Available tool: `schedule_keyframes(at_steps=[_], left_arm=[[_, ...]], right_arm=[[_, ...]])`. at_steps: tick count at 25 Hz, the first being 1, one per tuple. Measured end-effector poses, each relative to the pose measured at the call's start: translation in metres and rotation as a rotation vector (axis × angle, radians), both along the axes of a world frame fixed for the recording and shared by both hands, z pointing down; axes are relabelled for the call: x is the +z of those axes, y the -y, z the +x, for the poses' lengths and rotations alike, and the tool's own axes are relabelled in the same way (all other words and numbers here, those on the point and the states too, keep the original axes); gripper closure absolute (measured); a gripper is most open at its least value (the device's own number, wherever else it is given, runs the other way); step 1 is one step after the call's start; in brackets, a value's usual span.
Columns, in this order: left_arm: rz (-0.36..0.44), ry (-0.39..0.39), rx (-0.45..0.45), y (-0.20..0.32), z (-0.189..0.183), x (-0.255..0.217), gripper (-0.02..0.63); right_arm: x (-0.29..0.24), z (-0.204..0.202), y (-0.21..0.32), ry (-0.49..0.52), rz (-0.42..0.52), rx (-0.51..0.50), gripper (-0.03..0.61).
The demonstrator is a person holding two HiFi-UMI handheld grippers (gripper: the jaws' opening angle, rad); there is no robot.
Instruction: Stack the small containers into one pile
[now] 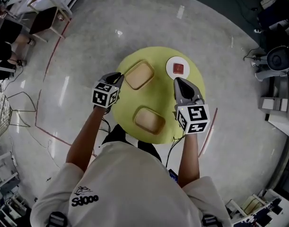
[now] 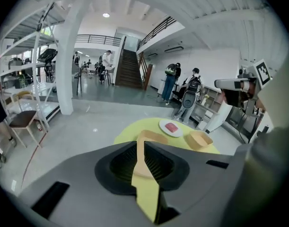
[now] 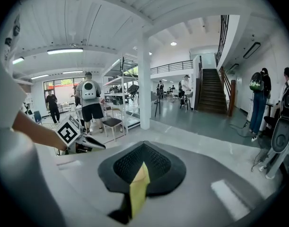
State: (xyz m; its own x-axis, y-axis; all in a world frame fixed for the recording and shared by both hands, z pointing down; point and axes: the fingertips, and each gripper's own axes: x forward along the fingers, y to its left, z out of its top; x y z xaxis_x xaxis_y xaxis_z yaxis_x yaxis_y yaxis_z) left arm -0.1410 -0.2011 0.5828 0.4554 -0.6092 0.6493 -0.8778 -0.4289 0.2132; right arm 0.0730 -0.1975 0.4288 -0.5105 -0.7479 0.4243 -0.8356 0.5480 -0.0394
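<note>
At frame centre, on the round yellow-green table (image 1: 165, 98), one tan shallow rectangular container (image 1: 139, 75) sits just right of the left gripper (image 1: 117, 76), whose jaws are slightly apart and empty. A second tan container (image 1: 149, 119) lies below it, apart. The right gripper (image 1: 179, 82) has its jaws together, empty.

The room is lit brightly and evenly. Small white glare spots are seen on the shiny floor (image 1: 118, 32) beyond the far edge of the yellow table (image 1: 163, 60). In the gripper views, light is given by ceiling lamps (image 3: 64, 51). All pictures are bent at the edges, and black corners are seen. Whatever lies closest to those cameras is blurred. Only soft shadows are cast.
</note>
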Motion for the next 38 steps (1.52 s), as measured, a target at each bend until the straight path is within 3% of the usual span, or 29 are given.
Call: schedule_keyframes(at_steps=[6, 17, 28, 38], left_arm=[[-0.093, -0.025, -0.057, 0.006, -0.002, 0.035, 0.538], [-0.231, -0.052, -0.128, 0.003, 0.006, 0.09, 0.526], [-0.284, -0.1, -0.166, 0.007, 0.012, 0.107, 0.53], [-0.268, -0.071, -0.23, 0.002, -0.003, 0.107, 0.583]], right_arm=[[0.023, 0.0, 0.002, -0.01, -0.046, 0.007, 0.569], [0.049, 0.009, -0.005, -0.028, -0.113, 0.029, 0.569], [0.065, 0.013, -0.016, -0.044, -0.147, 0.016, 0.569], [0.06, 0.007, -0.024, -0.051, -0.131, 0.019, 0.569]])
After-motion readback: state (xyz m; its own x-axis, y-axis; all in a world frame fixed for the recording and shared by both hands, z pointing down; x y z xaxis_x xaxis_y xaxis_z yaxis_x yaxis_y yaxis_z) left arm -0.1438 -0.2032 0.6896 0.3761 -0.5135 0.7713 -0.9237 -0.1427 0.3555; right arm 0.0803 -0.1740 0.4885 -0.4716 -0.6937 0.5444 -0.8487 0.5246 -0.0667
